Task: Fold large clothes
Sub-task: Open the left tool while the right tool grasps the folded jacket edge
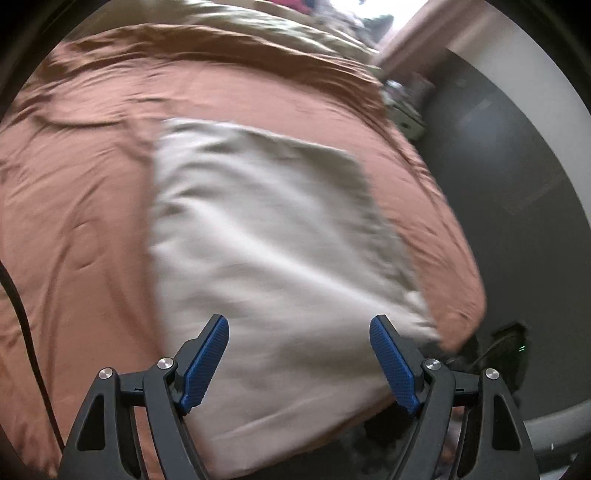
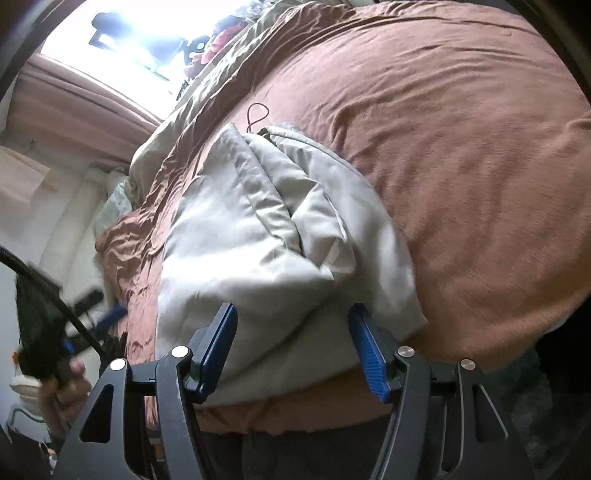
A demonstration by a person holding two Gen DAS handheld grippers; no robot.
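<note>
A pale grey garment (image 1: 266, 236) lies folded into a rough rectangle on a rust-brown bedspread (image 1: 81, 206), its near edge reaching the bed's front edge. My left gripper (image 1: 299, 354) hovers over that near edge with its blue pads wide apart and nothing pressed between them. In the right wrist view the same garment (image 2: 258, 236) shows folded layers and a thin black cord loop at its far end. My right gripper (image 2: 293, 347) stands open above the garment's near edge, its pads clear of the cloth. The other hand (image 2: 62, 387), with the left gripper, shows at the lower left.
The bedspread (image 2: 461, 177) fills most of both views, with an olive blanket (image 1: 280, 33) bunched at the far end. Dark grey floor (image 1: 509, 177) and a white wall lie to the bed's right. A bright window (image 2: 122, 40) and pink curtain stand beyond.
</note>
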